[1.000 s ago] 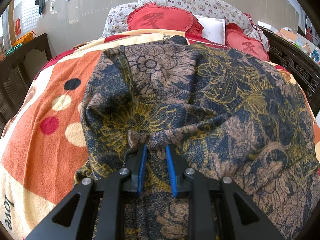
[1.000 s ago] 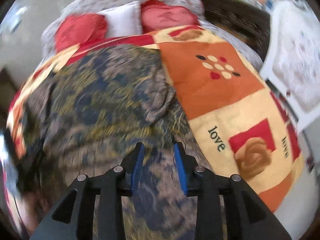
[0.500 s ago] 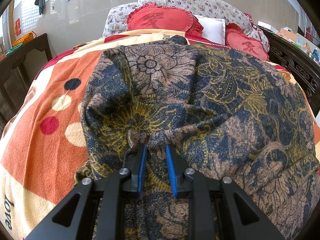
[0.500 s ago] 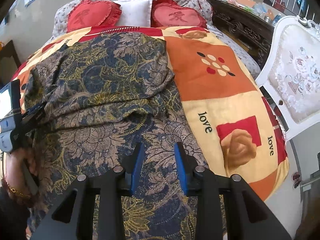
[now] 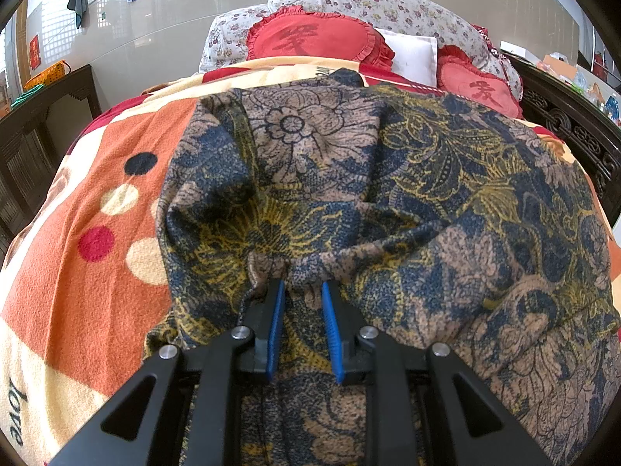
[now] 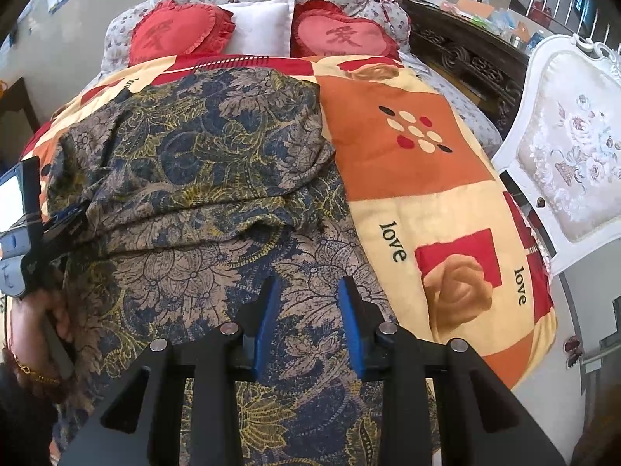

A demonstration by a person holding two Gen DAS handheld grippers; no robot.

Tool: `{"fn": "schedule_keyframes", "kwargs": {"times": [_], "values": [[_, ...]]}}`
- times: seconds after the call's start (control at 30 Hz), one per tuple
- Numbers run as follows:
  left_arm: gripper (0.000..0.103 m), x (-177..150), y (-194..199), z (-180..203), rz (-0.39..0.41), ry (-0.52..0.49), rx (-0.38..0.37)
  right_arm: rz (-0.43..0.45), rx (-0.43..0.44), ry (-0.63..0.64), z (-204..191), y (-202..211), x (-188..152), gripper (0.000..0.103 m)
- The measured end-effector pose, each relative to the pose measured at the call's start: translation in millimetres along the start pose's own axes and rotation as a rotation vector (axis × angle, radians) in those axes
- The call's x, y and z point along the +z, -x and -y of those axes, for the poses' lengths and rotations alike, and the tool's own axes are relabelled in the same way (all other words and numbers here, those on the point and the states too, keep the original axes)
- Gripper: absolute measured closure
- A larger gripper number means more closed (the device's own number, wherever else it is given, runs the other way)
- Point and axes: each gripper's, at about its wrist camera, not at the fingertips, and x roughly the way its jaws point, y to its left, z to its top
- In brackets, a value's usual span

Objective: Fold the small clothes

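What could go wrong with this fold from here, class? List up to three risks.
1. The left gripper pinches only a small bunched bit of the garment; it could slip out when pulled.
2. The right gripper hangs open above the cloth, holding nothing; a one-sided pull would likely skew the fold.
3. The garment's upper layer already lies wrinkled and uneven on the blanket, so creases may get folded in.
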Motion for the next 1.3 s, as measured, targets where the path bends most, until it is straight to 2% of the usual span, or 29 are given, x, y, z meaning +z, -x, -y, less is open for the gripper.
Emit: {"fn": "schedule_keyframes", "kwargs": {"times": [0.77, 0.87, 0.93, 0.97, 1.0, 1.03, 1.1, 1.17, 1.2, 1.23, 1.27, 1.3], "values": [[0.082, 0.1, 0.3, 0.6, 0.001, -0.011, 0.009, 0.018, -0.004, 0.014, -4.3, 11.3, 0.8, 0.053], [0.082, 0.5, 1.6, 3.1, 0.000, -0.017, 0.014, 0.110, 0.071, 0.022, -2.4, 33.1, 2.7, 0.053], [0.081, 0.3, 2.4, 4.0, 0.001, -0.018, 0.012, 0.227, 0.133, 0.020, 5.0, 55.6, 2.3, 0.050], [0.080, 0.5, 2.6, 4.8, 0.000, -0.017, 0.009, 0.262, 0.153, 0.018, 8.3, 61.2, 1.6, 0.046], [0.079, 0.9, 2.6, 5.7, 0.001, -0.017, 0.005, 0.281, 0.181, 0.023, 11.8, 63.3, 0.6, 0.029], [0.078, 1.3, 2.2, 5.0, 0.000, -0.016, 0.001, 0.266, 0.222, 0.041, 13.6, 60.7, -0.4, 0.015], [0.074, 1.4, 2.2, 4.8, 0.001, -0.012, -0.022, 0.192, 0.294, 0.060, 16.0, 47.7, -4.3, 0.014], [0.069, 2.1, 1.6, 2.4, 0.000, -0.002, -0.050, 0.160, 0.316, 0.050, 21.2, 40.5, -10.1, 0.014], [0.066, 2.3, 1.3, 1.1, -0.001, 0.003, -0.072, 0.172, 0.328, 0.035, 25.5, 41.5, -13.5, 0.014], [0.057, 2.2, 1.2, -0.3, 0.000, 0.005, -0.096, 0.220, 0.353, 0.019, 31.0, 47.9, -17.4, 0.014], [0.043, 2.4, 0.8, -0.2, -0.002, 0.004, -0.134, 0.274, 0.373, 0.009, 33.9, 54.8, -21.8, 0.014], [0.034, 2.9, -0.4, 1.3, -0.007, -0.004, -0.189, 0.362, 0.411, 0.002, 38.8, 62.2, -28.3, 0.014]]}}
